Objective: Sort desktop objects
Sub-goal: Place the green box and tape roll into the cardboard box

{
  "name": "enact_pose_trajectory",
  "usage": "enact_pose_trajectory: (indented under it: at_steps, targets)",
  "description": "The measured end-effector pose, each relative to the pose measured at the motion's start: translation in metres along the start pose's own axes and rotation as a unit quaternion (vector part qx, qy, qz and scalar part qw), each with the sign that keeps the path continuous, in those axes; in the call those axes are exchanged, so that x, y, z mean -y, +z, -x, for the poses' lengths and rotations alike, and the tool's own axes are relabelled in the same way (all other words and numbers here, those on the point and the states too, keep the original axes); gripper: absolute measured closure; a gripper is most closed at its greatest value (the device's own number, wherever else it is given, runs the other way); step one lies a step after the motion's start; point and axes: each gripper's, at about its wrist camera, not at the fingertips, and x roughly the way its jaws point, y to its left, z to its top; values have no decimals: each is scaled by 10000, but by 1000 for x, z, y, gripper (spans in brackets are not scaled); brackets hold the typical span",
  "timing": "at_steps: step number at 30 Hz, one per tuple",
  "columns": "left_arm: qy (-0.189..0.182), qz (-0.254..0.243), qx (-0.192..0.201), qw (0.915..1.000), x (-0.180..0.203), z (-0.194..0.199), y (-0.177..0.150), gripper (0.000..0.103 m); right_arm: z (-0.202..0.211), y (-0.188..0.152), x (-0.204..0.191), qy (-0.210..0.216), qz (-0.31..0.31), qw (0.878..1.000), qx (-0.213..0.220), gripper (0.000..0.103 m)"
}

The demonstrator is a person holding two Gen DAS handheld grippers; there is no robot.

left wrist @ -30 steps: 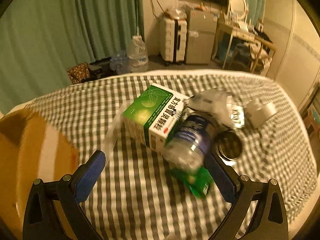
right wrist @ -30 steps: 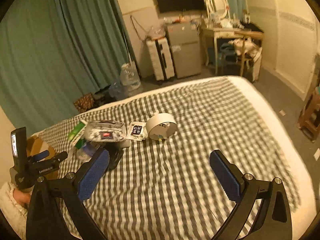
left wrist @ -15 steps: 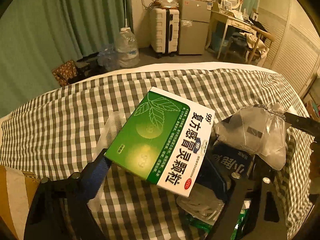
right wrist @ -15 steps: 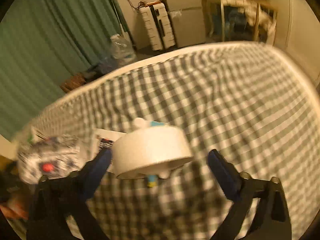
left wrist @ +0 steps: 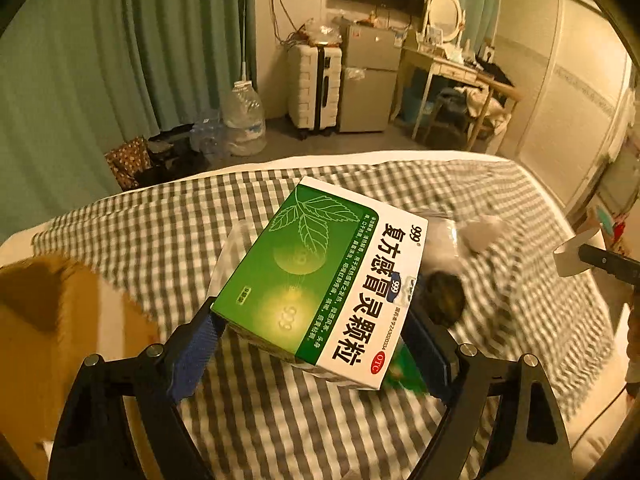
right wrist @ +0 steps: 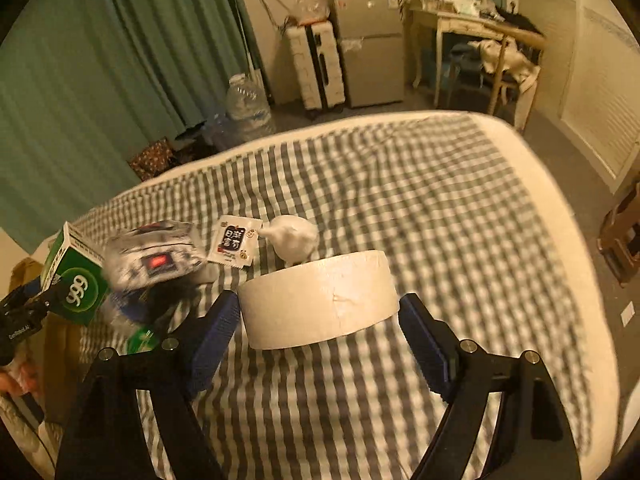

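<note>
Two grips hold above the bed (right wrist: 460, 200): left gripper (left wrist: 316, 344) clamps the box (left wrist: 324, 280) across its sides, right gripper (right wrist: 320, 320) pinches the tape roll (right wrist: 320, 300). Both look light and stiff; the box's thin walls could cave under squeeze.

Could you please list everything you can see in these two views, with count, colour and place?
medicine box: one, green and white, lifted between the left gripper's pads.
tape roll: one, white, between the right gripper's pads.
plastic packet: one, clear with a red mark, beside the box.
sachet: one, white and black, flat on the cloth.
small white object: one, behind the roll; blurred.
checked cloth: one, grey and white, covering the surface.
cardboard box: one, brown, at the left edge.
water jug: one, clear, on the floor.
suitcase: one, white, by the wall.
left gripper: black, blue pads.
right gripper: black, blue pads.
</note>
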Motion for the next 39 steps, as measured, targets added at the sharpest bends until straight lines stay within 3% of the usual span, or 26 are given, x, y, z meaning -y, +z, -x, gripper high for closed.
enact_pose_trajectory:
  at_steps: [6,10,13,16,18,20,25,30,35,39]
  targets:
    - [-113,-37,248,9996,8,66,-27,14,62,-19,-28,56,211,9994,261,21]
    - [-223,171,269,9992,10,100,-45,14,98,-29,-61,364,426,9975,431,21]
    - [-191,329,265,9989,7,123,-52,14,119,-32,-92,345,759,9953,494,21]
    - [-226,650,291,9972,-9,149,-55,14,141,-35,-128,458,982,9914,732,21]
    - [-189,823,311,9959,-24,166,-60,14,154,-42,-154,752,977,9888,841,21]
    - [-62,820,276,9962,-39,180,-64,14,161,-49,-187,1023,1055,9859,800,21]
    - [373,857,506,9943,-90,213,-76,14,178,-72,-273,1203,1693,9752,759,21]
    - [576,1145,587,9900,-155,221,-104,14,174,-91,-345,1446,2102,9652,567,21]
    - [719,1374,426,9870,-195,195,-128,14,140,-102,-411,1643,2203,9612,250,21]
    - [570,1492,505,9859,-212,182,-141,14,114,-105,-449,1842,2105,9600,112,21]
